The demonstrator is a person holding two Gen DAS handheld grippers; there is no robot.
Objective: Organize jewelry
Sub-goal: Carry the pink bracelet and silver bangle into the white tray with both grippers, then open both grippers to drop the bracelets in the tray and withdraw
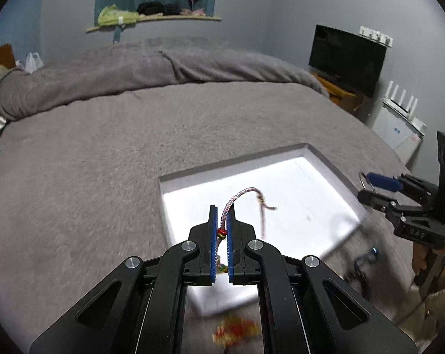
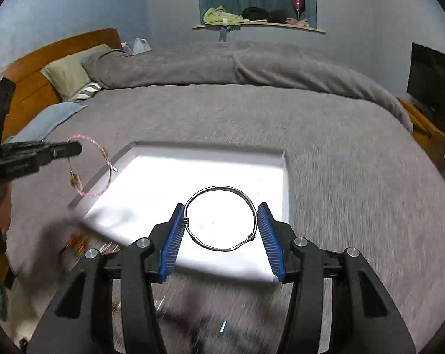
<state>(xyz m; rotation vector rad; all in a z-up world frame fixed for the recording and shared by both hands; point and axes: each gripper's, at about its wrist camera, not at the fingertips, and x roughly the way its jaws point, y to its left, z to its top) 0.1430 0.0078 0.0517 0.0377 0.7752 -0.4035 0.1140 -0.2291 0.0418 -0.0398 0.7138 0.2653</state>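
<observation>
Both grippers hang over the white tray (image 2: 285, 177) on the bed (image 1: 104, 147) — the left gripper (image 1: 221, 221) pinches a pink braided bracelet (image 1: 246, 191) arcing far-right, the right gripper (image 2: 221, 221) clamps a wire bangle (image 2: 221, 244) across its width, directly above the tray's near edge.

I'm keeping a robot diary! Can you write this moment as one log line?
left gripper: shut on cord bracelet | right gripper: holds wire bangle | both above white tray | bed
</observation>
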